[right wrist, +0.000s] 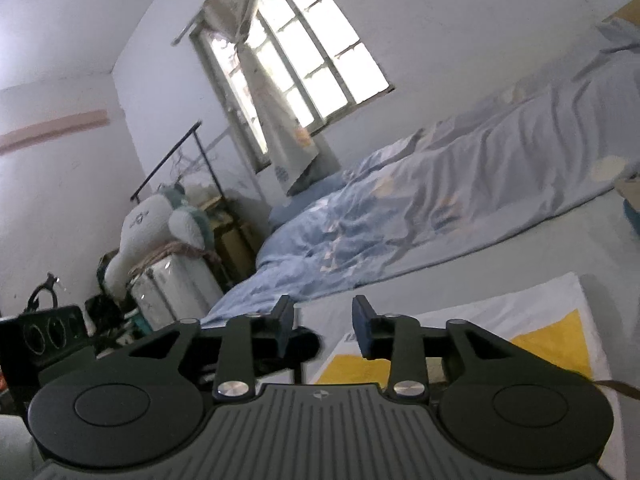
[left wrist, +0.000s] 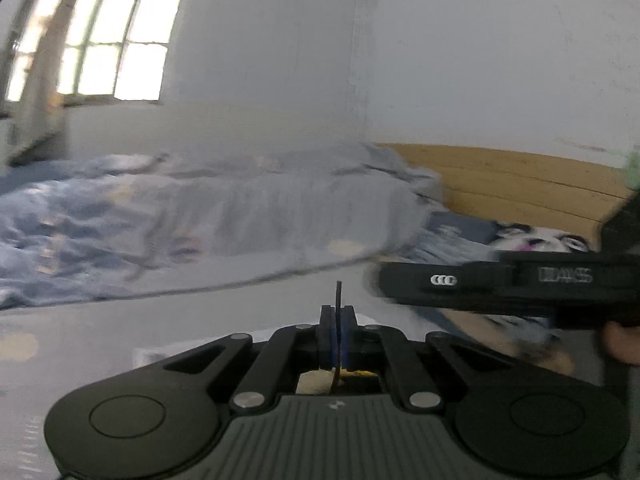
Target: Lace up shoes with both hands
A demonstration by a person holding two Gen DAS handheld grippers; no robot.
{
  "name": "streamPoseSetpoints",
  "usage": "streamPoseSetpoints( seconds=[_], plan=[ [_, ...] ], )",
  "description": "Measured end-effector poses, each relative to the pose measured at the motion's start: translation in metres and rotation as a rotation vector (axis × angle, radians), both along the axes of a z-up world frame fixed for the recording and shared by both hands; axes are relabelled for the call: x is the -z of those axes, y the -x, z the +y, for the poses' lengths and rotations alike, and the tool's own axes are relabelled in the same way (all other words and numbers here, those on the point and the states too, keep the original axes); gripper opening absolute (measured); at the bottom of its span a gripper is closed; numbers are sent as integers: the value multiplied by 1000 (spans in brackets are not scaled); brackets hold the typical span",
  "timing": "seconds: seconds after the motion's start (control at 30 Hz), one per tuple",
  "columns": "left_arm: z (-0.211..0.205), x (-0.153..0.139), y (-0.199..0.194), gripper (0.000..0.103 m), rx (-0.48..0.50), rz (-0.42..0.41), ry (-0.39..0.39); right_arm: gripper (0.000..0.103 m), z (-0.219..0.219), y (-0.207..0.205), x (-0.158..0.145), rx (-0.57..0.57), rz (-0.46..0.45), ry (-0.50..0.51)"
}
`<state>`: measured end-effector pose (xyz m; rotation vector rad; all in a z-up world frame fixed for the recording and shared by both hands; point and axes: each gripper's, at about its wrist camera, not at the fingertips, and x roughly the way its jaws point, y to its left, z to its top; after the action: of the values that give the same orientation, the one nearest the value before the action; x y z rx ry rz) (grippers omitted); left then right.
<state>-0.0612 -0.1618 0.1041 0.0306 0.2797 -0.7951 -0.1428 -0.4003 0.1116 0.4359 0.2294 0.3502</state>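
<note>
My left gripper (left wrist: 338, 316) is shut on a thin dark shoelace (left wrist: 339, 296) whose stiff tip sticks up above the blue pads. The lace runs down between the fingers toward something pale and yellow below, mostly hidden by the gripper body. The other gripper's black body (left wrist: 508, 286) reaches in from the right of the left wrist view, blurred. In the right wrist view my right gripper (right wrist: 322, 320) is open, nothing between its fingers. A brown lace end (right wrist: 618, 388) shows at the right edge. No shoe is in sight.
A bed with a rumpled blue quilt (right wrist: 420, 220) fills the background, with a wooden headboard (left wrist: 516, 184) behind it. A white and yellow cloth (right wrist: 520, 320) lies on the bed surface under the right gripper. A window (right wrist: 304, 64), plush toy (right wrist: 160, 224) and clutter stand at the left.
</note>
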Motion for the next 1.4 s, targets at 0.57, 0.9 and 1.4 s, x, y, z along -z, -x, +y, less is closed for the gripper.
streamPoseSetpoints(
  seconds=[0.57, 0.9, 1.4],
  plan=[
    [3, -18, -17, 1, -124, 59, 209, 69, -91, 38, 8, 390, 3, -16],
    [-30, -9, -16, 1, -95, 51, 189, 71, -129, 58, 16, 488, 37, -28],
    [120, -73, -69, 0, -555, 2, 477, 71, -115, 32, 18, 430, 61, -26]
  ],
)
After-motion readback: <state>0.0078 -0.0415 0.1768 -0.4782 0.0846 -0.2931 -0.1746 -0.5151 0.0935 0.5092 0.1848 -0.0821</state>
